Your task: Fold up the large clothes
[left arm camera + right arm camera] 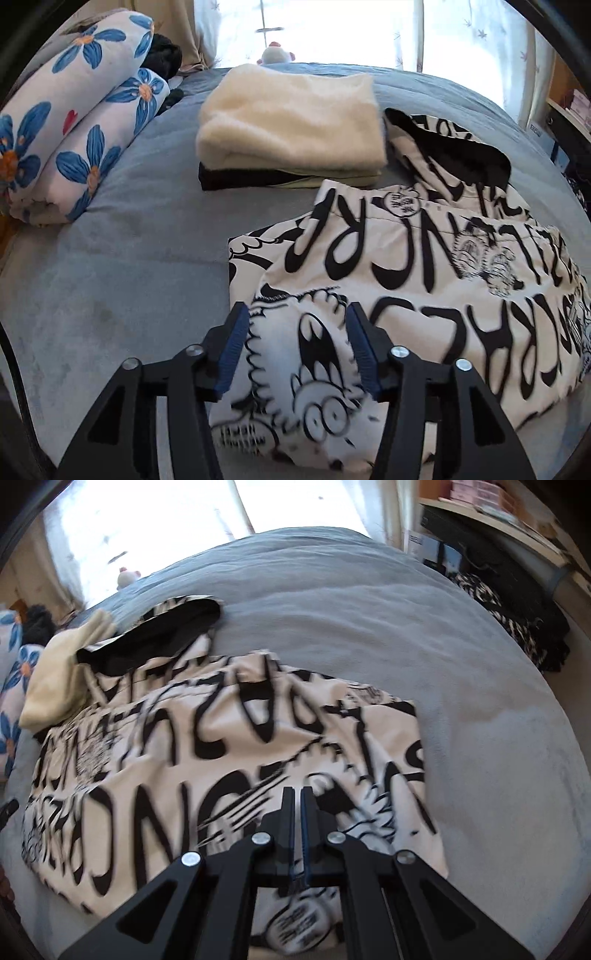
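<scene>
A white hoodie with black graffiti print [424, 266] lies partly folded on the grey bed [129, 240], its black-lined hood [454, 147] at the far end. My left gripper [295, 321] is open, its blue pads [231, 347] on either side of a raised fold of the hoodie's near edge. In the right wrist view the hoodie [207, 738] fills the middle. My right gripper [297, 794] is shut, its jaws pressed together over the hoodie's near part; whether cloth is pinched between them cannot be told.
A stack of folded clothes, cream on top and black beneath [291, 125], sits beyond the hoodie. A rolled floral quilt [77, 122] lies at the left. A small plush toy [275, 53] sits by the window. Dark clothes [517, 627] and shelves [498, 513] stand at the right.
</scene>
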Tool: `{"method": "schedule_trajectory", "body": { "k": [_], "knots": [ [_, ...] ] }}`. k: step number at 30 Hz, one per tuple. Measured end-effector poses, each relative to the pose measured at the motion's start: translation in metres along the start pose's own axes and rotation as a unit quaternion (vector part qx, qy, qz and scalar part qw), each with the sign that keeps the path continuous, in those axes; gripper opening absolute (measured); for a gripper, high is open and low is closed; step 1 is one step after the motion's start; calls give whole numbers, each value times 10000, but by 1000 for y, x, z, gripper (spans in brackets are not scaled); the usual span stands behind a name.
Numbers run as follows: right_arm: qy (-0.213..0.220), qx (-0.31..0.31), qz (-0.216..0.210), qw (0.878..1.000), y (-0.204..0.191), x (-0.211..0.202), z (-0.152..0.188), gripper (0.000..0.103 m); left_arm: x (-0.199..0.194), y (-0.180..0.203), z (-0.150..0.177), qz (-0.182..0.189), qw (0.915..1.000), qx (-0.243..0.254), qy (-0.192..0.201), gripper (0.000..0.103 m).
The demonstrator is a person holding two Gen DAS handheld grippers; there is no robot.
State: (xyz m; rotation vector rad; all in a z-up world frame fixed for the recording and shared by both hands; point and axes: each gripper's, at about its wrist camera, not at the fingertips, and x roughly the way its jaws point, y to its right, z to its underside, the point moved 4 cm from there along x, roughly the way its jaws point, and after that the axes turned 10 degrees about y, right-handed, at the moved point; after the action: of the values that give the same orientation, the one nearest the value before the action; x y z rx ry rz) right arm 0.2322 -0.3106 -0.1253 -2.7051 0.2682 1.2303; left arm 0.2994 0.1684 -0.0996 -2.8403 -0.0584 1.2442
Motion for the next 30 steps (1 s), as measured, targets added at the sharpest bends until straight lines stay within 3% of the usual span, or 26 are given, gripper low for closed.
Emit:
{"method": "schedule_trajectory", "body": {
  "k": [5, 11, 22, 25, 30],
  "knots": [
    [-118, -198, -369, 9991, -33, -21, 11, 5, -33, 22, 6, 355, 9993, 25, -125, 60],
    [-76, -449, -662, 9968, -63, -51, 30, 31, -70, 48, 24, 525, 9979, 214, -298, 60],
    [-331, -923, -961, 9905, -101, -87, 59, 32, -119, 75, 44, 844, 9939, 628, -332, 62],
    [-455, -971, -1069, 9885, -107, -90, 57, 32, -122, 82, 37, 964, 9920, 715, -380, 62],
    [-492, -1043, -1179, 9863, -118, -93, 30, 32, -122, 92, -2, 1134, 9897, 798, -355, 62]
  ]
}}
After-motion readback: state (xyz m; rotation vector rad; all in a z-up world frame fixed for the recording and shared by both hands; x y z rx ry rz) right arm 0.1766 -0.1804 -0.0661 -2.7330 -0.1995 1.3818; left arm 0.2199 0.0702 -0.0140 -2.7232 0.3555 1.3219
